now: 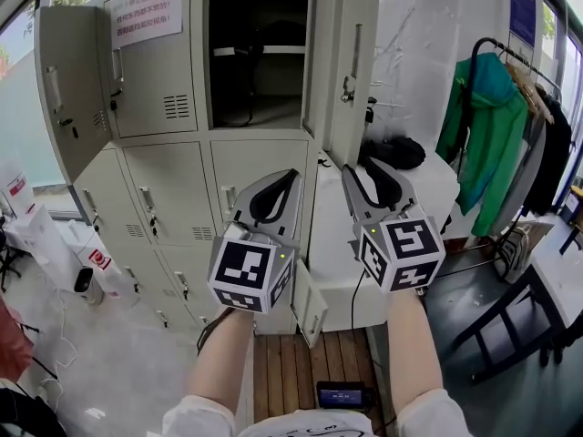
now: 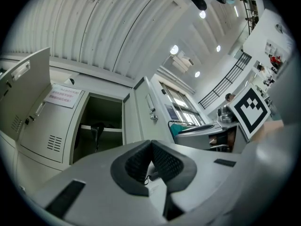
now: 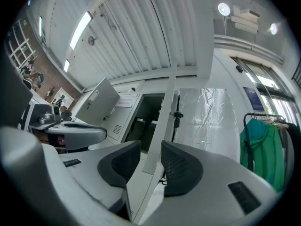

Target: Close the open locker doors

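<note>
Probably a staff changing corner in a large hall: grey metal lockers [image 1: 173, 98], jackets [image 1: 485, 130] on a rack [image 1: 485, 43], high ribbed roof [image 2: 117, 27] with lamps [image 2: 174, 49].

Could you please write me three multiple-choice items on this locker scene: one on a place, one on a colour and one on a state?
1. Where is the paper notice stuck?
A. on the closed top locker door
B. on the floor
C. on a window

2. What colour is the jacket hanging at the right?
A. red
B. green
C. yellow

3. How do the jaws of the right gripper stand?
A. apart, gripping nothing
B. shut together
C. clamped on a door handle

Answers:
1 A, since the sheet sits high on the shut door with the vent slots.
2 B, since the head view and the right gripper view both show it green.
3 A, since the right gripper view shows a clear gap between the pads, with nothing pressed between them.
</note>
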The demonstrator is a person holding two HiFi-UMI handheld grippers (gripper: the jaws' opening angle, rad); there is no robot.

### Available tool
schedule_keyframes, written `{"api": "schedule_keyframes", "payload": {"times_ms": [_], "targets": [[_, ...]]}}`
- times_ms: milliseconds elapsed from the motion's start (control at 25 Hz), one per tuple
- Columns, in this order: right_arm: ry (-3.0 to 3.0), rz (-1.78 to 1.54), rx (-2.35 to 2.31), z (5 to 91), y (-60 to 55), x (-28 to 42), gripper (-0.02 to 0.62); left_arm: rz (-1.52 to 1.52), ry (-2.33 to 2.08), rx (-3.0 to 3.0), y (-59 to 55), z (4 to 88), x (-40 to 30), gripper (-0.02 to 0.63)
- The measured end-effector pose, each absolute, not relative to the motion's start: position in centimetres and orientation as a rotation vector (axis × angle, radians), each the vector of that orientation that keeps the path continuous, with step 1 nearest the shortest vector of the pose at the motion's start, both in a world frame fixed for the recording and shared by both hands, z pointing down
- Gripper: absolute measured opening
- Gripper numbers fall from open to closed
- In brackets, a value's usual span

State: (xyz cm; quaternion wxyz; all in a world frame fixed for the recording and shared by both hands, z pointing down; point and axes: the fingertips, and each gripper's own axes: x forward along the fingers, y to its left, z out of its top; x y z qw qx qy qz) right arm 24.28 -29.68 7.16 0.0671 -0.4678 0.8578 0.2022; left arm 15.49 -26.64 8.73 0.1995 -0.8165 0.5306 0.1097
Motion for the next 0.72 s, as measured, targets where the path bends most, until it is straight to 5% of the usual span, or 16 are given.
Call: {"api": "schedule_keyframes", "payload": {"times_ms": [720], "targets": [[2.727,0.602,-0.955,7.7,-30.6,21.7,0.114,0.321,1.679,-2.161,-30.1,9.6,12.9,0.028]]}}
